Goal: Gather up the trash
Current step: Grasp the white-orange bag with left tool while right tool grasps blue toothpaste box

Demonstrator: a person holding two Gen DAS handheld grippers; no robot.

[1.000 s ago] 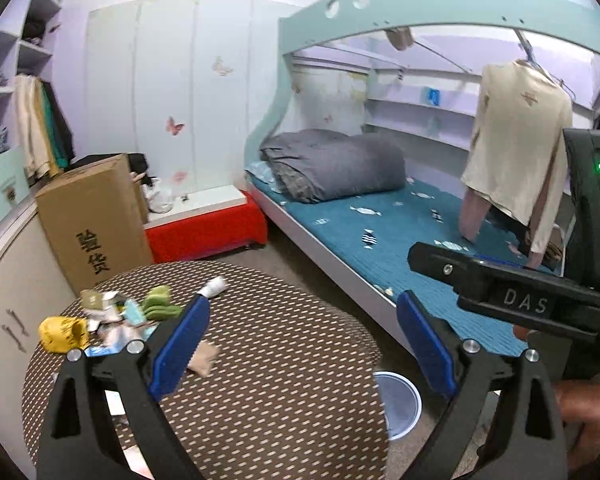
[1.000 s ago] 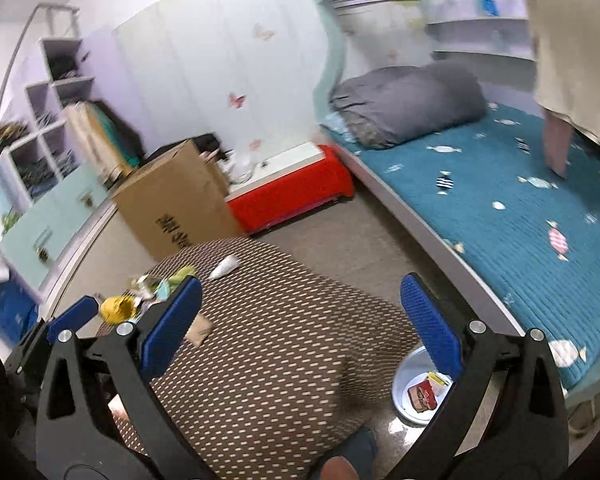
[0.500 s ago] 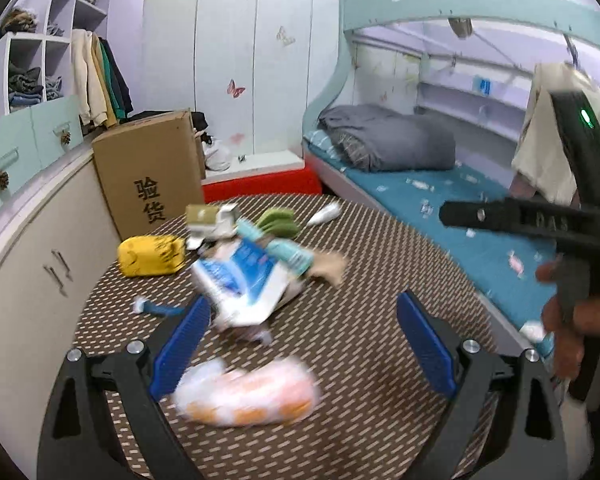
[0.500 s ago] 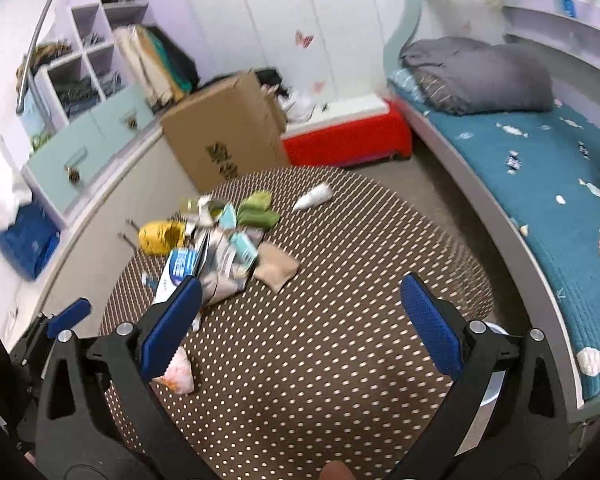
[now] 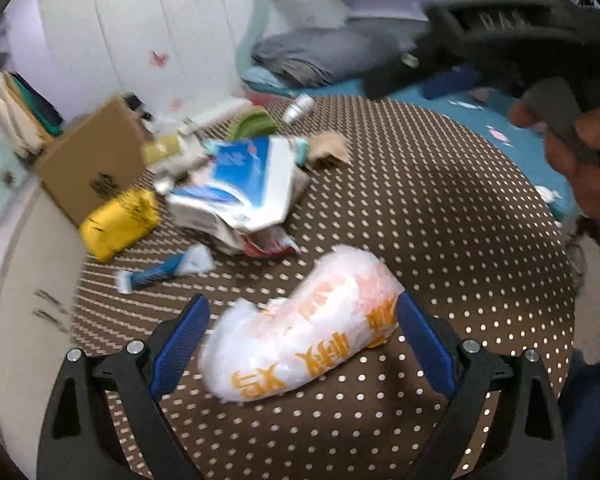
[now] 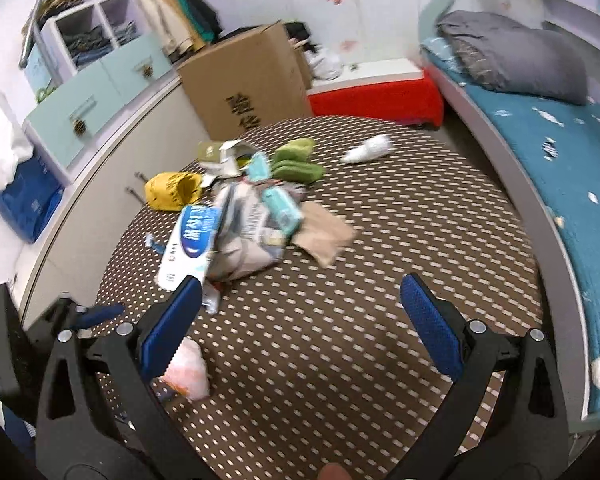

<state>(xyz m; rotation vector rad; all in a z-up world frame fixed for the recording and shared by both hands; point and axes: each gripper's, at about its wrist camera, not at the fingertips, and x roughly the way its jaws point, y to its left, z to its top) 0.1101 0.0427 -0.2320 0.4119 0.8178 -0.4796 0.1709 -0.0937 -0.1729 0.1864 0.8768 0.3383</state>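
Note:
A white and orange plastic bag [image 5: 300, 328] lies on the brown dotted round table [image 5: 440, 220]. My left gripper [image 5: 302, 344] is open, its blue pads on either side of the bag without pressing it. Behind the bag lies a pile of trash: a blue and white wrapper [image 5: 244, 176], a yellow packet [image 5: 118, 220], green items [image 5: 256, 122] and a small white bottle [image 5: 298, 108]. My right gripper [image 6: 300, 328] is open above bare table, the bag [image 6: 188, 372] by its left finger and the trash pile [image 6: 240, 224] ahead of it.
A cardboard box [image 6: 248, 88] and a red box [image 6: 376, 92] stand beyond the table. A bed with a teal cover [image 6: 560, 140] runs along the right. White cabinets [image 6: 100, 168] curve along the left. A hand [image 5: 580, 160] holds the right gripper's handle.
Both grippers have moved down and in toward the table. The left one went from looking across the room to straddling the white and orange bag. Both stayed open.

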